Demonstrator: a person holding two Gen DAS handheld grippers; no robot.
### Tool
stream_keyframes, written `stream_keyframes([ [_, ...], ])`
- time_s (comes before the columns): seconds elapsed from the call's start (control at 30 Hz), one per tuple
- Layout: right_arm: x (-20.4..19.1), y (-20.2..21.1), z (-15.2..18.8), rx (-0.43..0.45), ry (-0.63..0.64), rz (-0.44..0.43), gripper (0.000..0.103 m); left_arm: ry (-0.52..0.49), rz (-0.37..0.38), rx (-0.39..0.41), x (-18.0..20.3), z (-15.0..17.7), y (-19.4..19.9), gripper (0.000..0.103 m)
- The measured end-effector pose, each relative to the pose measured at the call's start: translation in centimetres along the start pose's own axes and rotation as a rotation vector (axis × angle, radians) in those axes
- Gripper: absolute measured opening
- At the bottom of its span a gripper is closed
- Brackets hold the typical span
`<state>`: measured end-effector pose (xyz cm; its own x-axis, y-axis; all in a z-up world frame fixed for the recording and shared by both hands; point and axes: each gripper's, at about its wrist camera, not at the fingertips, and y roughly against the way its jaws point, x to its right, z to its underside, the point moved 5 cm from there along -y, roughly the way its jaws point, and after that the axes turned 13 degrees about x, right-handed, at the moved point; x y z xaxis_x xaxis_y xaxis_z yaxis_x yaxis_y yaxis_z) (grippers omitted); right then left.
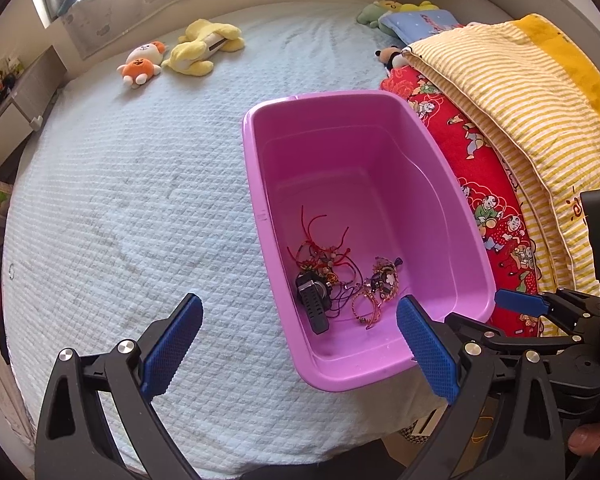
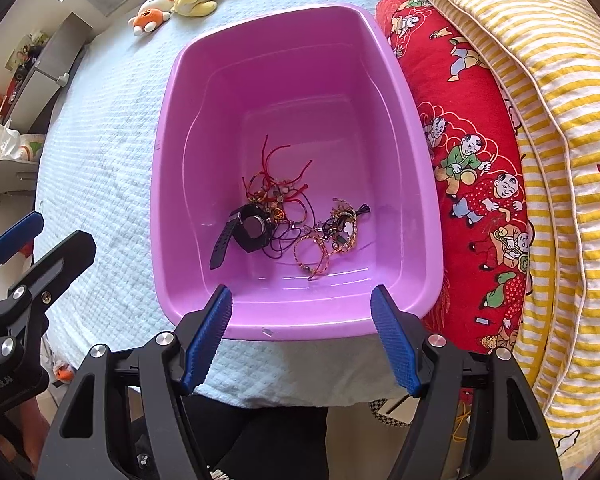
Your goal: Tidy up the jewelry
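A pink plastic tub (image 1: pixel 256 184) (image 2: pixel 168 128) stands on the bed near its front edge. Inside lie a black watch (image 1: pixel 314 300) (image 2: pixel 248 228), a tangle of red cord bracelets (image 1: pixel 320 248) (image 2: pixel 274 184) and braided gold bracelets (image 1: pixel 374 300) (image 2: pixel 320 248). My left gripper (image 1: pixel 300 348) hovers open above the tub's near left corner, nothing between its blue pads (image 1: pixel 172 348). My right gripper (image 2: pixel 302 340) is open above the tub's near rim, empty too. In the left wrist view the right gripper's finger (image 1: pixel 520 304) shows at the right edge.
A white quilted bedspread (image 1: pixel 120 200) covers the bed. Folded red (image 2: pixel 468 160) and yellow-striped (image 2: pixel 560 100) quilts press against the tub's right side. Plush toys (image 1: pixel 180 54) lie at the far end. Shelving (image 2: pixel 40 72) stands left of the bed.
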<state>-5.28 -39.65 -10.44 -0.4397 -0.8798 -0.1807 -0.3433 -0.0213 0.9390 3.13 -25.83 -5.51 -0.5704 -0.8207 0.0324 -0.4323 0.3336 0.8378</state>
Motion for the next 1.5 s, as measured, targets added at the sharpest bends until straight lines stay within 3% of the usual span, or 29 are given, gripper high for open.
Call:
stream_keyframes([
  [0.4,0.1,0.7,-0.1,0.018,0.004,0.011,0.069,-0.008,0.007,-0.010,0.4,0.1,0.1,0.096],
  [1.13,-0.1,4.0,-1.6,0.131,0.039,0.058,0.069,0.006,0.005,-0.035,0.2,0.1,0.3,0.096],
  [1.5,0.0,4.1,-2.0,0.137,0.045,0.064,0.069,0.013,-0.004,-0.033,0.0,-0.3,0.1,0.096],
])
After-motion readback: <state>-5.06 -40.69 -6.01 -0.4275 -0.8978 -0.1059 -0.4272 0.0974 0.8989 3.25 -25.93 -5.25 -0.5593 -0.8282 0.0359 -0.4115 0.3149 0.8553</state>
